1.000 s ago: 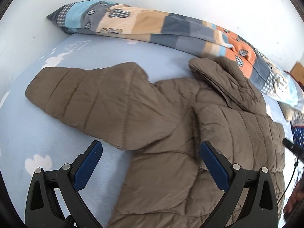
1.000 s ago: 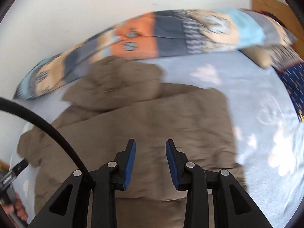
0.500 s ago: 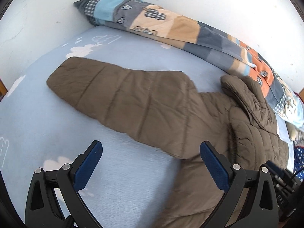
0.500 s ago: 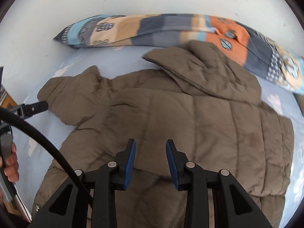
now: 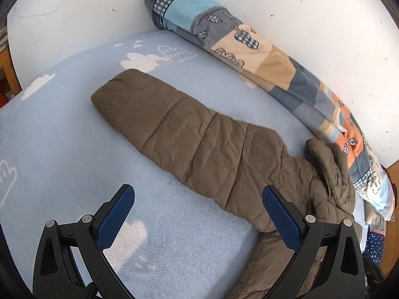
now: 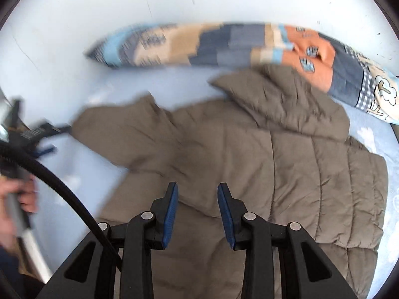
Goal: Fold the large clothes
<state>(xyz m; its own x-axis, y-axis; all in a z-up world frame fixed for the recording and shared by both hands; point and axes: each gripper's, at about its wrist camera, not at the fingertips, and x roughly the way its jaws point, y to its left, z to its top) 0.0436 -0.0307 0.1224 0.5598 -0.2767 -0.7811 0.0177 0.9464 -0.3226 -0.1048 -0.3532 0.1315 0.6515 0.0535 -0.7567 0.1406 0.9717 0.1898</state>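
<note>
A brown quilted puffer jacket lies flat on the light blue bed. Its left sleeve stretches out to the left, with the cuff at the far end; its hood lies near the wall. My left gripper is wide open and empty, hovering above the sheet just in front of the sleeve. My right gripper is open with a narrow gap and empty, above the jacket's body. The left gripper also shows at the left edge of the right wrist view, held by a hand.
A long patchwork pillow lies along the white wall behind the jacket; it also shows in the right wrist view. The blue sheet with white cloud prints spreads left of the sleeve. A black cable crosses the right wrist view.
My left gripper has swung left, from over the jacket's body to in front of the outstretched sleeve. My right gripper has moved over the jacket's body. Both stay empty.
</note>
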